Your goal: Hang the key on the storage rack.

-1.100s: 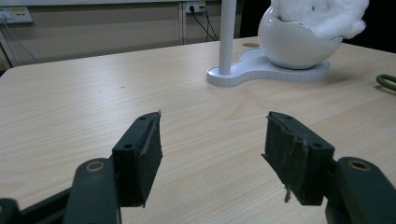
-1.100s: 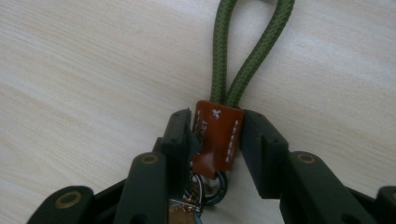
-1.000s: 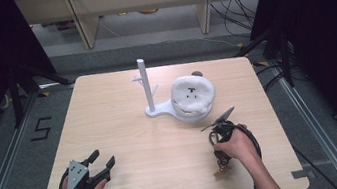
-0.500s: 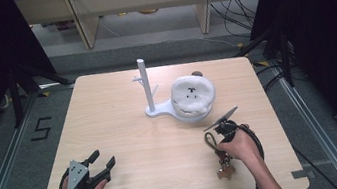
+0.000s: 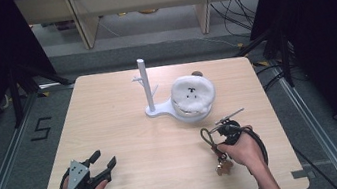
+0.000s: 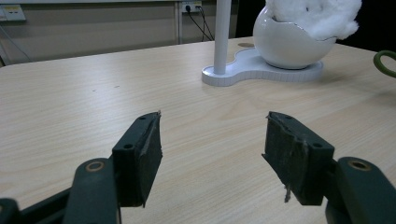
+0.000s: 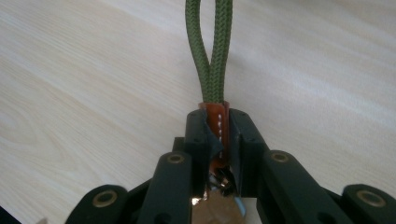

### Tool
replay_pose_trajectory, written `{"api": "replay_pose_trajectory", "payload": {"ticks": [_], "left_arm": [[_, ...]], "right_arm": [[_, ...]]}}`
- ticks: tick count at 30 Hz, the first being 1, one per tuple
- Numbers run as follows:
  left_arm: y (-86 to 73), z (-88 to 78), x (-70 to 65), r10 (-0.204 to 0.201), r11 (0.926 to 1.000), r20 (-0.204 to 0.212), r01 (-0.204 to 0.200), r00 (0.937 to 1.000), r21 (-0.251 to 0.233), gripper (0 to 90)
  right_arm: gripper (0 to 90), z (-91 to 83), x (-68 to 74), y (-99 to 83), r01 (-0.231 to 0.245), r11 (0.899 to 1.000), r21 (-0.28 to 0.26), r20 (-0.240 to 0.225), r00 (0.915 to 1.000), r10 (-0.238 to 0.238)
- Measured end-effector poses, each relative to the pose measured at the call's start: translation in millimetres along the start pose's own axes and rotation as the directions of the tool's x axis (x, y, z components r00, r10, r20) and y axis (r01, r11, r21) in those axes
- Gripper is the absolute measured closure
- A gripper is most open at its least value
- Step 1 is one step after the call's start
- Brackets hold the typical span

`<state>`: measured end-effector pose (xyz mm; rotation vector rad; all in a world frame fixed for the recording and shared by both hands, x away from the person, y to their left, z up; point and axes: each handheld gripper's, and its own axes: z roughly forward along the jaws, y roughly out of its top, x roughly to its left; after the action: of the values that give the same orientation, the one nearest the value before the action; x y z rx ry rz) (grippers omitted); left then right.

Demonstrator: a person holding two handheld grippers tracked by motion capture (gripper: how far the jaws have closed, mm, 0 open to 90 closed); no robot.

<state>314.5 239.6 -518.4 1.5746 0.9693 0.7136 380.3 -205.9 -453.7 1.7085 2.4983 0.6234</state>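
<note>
A keychain lies on the wooden table (image 5: 126, 131) at the front right, with a green cord loop (image 5: 206, 137) and brown keys (image 5: 224, 166) by the hand. My right gripper (image 5: 218, 140) has just been closing and is now shut on the keychain's orange leather tab (image 7: 218, 122). In the right gripper view (image 7: 216, 119) the green cord loop (image 7: 209, 56) sticks out past the jaws. My left gripper (image 5: 104, 159) rests at the front left, open, with nothing between its pads (image 6: 212, 140).
A white stand with a post (image 5: 146, 85) and small pegs rises mid-table. Beside it a white bowl (image 5: 194, 111) holds a fluffy white plush (image 5: 192, 91). The same post (image 6: 222, 37) and bowl (image 6: 289, 44) lie ahead of the left gripper. Dark floor surrounds the table.
The right hand has barely shifted over the keychain. The left gripper has kept still.
</note>
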Motion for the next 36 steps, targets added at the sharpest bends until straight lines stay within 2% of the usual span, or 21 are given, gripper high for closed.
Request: {"api": "replay_pose_trajectory", "payload": {"ticks": [1,3,5,7,11,13,14,15,17,18,19,20,21,24,27,30,31,33,34,35,36], "left_arm": [[-0.6,1.3,0.0,-0.01,0.9998,0.008,0.01,0.9999,-0.017,35.6],[-0.6,1.5,0.0,-0.014,0.9997,0.011,0.014,0.9998,-0.019,35.6],[-0.5,1.7,-0.3,-0.018,0.9996,0.011,0.018,0.9998,-0.02,35.6],[-0.5,1.9,-0.5,-0.018,0.9997,0.014,0.018,0.9997,-0.019,35.6],[-0.8,2.2,-0.4,-0.021,0.9995,0.017,0.021,0.9996,-0.022,35.5],[-0.7,2.2,-0.3,-0.022,0.9994,0.018,0.023,0.9996,-0.024,35.5],[-0.8,2.2,-0.2,-0.021,0.9995,0.019,0.022,0.9996,-0.024,35.5],[-0.9,2.3,-0.3,-0.022,0.9994,0.019,0.023,0.9996,-0.024,35.5],[-1.0,2.6,-0.8,-0.024,0.9994,0.015,0.024,0.9996,-0.027,35.5],[-0.9,2.5,-0.8,-0.025,0.9993,0.021,0.025,0.9995,-0.027,35.5],[-1.0,2.6,-0.8,-0.024,0.9994,0.022,0.025,0.9995,-0.026,35.5],[-1.0,2.6,-0.8,-0.024,0.9994,0.022,0.025,0.9995,-0.026,35.5],[-1.0,2.6,-0.9,-0.025,0.9993,0.023,0.026,0.9994,-0.026,35.5],[-0.8,2.0,-1.3,-0.027,0.9995,0.019,0.027,0.9995,-0.016,35.5],[-0.6,1.4,-1.5,-0.03,0.9995,0.018,0.031,0.9994,-0.011,35.8],[-0.9,2.0,-1.1,-0.034,0.9991,0.028,0.035,0.999,-0.025,35.8],[-0.3,0.6,-1.1,-0.031,0.9995,0.019,0.031,0.9993,-0.011,35.8],[-0.4,0.7,-1.0,-0.032,0.9994,0.02,0.032,0.9993,-0.013,35.8],[-0.3,0.7,-1.1,-0.031,0.9994,0.021,0.032,0.9993,-0.013,35.8],[-0.3,0.8,-1.3,-0.031,0.9994,0.02,0.031,0.9993,-0.013,35.8],[-0.3,0.8,-1.4,-0.031,0.9994,0.021,0.031,0.9993,-0.013,35.8]], "right_arm": [[79.5,-2.1,0.9,-1.0,0.015,0.998,-0.059,-0.018,0.9997,-0.016],[79.5,-3.2,1.5,-1.5,0.017,0.997,-0.081,-0.025,0.9995,-0.019],[79.5,-5.7,0.7,-3.2,0.062,0.989,-0.131,-0.044,0.9967,-0.069],[79.5,-7.2,3.0,-3.2,0.053,0.987,-0.155,-0.053,0.9966,-0.062],[79.5,-9.8,5.9,-3.6,0.065,0.971,-0.229,-0.066,0.9944,-0.082],[79.5,-12.3,7.4,-3.9,0.066,0.969,-0.24,-0.074,0.9935,-0.086],[79.5,-12.7,8.6,-4.5,0.061,0.963,-0.263,-0.072,0.994,-0.082],[79.5,-12.4,7.7,-4.2,0.079,0.953,-0.294,-0.061,0.993,-0.101],[79.5,-14.2,7.1,-3.9,0.101,0.942,-0.32,-0.075,0.9884,-0.132],[79.5,-15.3,8.4,-4.4,0.083,0.943,-0.323,-0.083,0.9899,-0.116],[79.5,-16.2,10.2,-4.9,0.08,0.929,-0.36,-0.088,0.9889,-0.119],[79.5,-16.2,10.2,-4.9,0.08,0.929,-0.36,-0.088,0.9889,-0.119],[79.5,-15.6,8.9,-4.3,0.109,0.912,-0.396,-0.074,0.9858,-0.15],[79.5,-15.5,11.5,-5.1,0.104,0.89,-0.443,-0.08,0.9847,-0.155],[79.5,-14.5,12.6,-5.1,0.113,0.86,-0.497,-0.078,0.9816,-0.174],[79.5,-12.9,14.7,-5.3,0.103,0.843,-0.528,-0.089,0.9805,-0.175],[79.5,-12.7,14.1,-4.9,0.121,0.831,-0.543,-0.068,0.98,-0.187],[79.5,-11.9,16.6,-5.3,0.114,0.81,-0.575,-0.076,0.9785,-0.192],[79.5,-11.9,16.6,-5.3,0.114,0.81,-0.575,-0.076,0.9785,-0.192],[79.5,-11.3,16.5,-4.8,0.132,0.784,-0.606,-0.055,0.9767,-0.208],[79.5,-11.3,16.5,-4.8,0.132,0.784,-0.606,-0.055,0.9767,-0.208]]}}
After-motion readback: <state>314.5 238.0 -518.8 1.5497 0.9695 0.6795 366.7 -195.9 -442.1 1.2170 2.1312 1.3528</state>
